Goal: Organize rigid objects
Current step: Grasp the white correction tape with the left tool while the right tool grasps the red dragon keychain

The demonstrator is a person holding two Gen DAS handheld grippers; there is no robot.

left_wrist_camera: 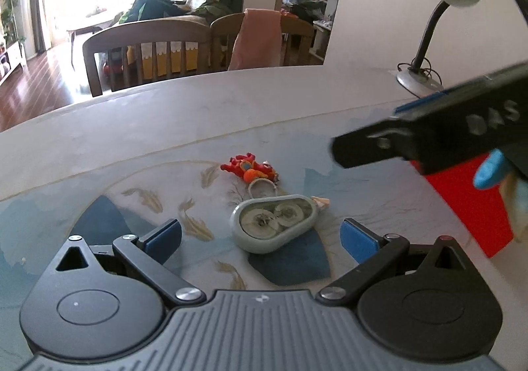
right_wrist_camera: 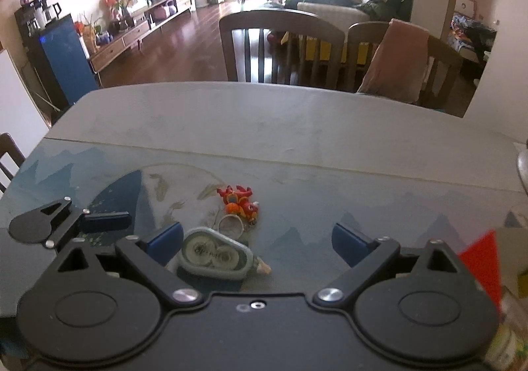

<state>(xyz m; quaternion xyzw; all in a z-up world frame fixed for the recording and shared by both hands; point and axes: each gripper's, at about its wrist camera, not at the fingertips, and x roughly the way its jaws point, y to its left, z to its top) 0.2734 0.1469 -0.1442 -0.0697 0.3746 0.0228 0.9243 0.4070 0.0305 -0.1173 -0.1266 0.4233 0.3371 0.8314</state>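
Note:
A pale green correction-tape dispenser (left_wrist_camera: 274, 222) lies on the patterned table mat, just ahead of my left gripper (left_wrist_camera: 260, 239), which is open and empty. A red and orange toy keychain (left_wrist_camera: 250, 169) with a ring lies just beyond it. In the right wrist view the dispenser (right_wrist_camera: 214, 253) lies by the left finger of my right gripper (right_wrist_camera: 257, 245), which is open and empty, with the keychain (right_wrist_camera: 239, 201) farther ahead. The right gripper also shows in the left wrist view (left_wrist_camera: 429, 136), above the table at the right.
A red box (left_wrist_camera: 472, 206) stands at the table's right, also in the right wrist view (right_wrist_camera: 481, 262). A grey desk lamp (left_wrist_camera: 425, 50) stands at the far right. Wooden chairs (right_wrist_camera: 280, 44) stand behind the table's far edge. The left gripper shows at the left of the right wrist view (right_wrist_camera: 66, 222).

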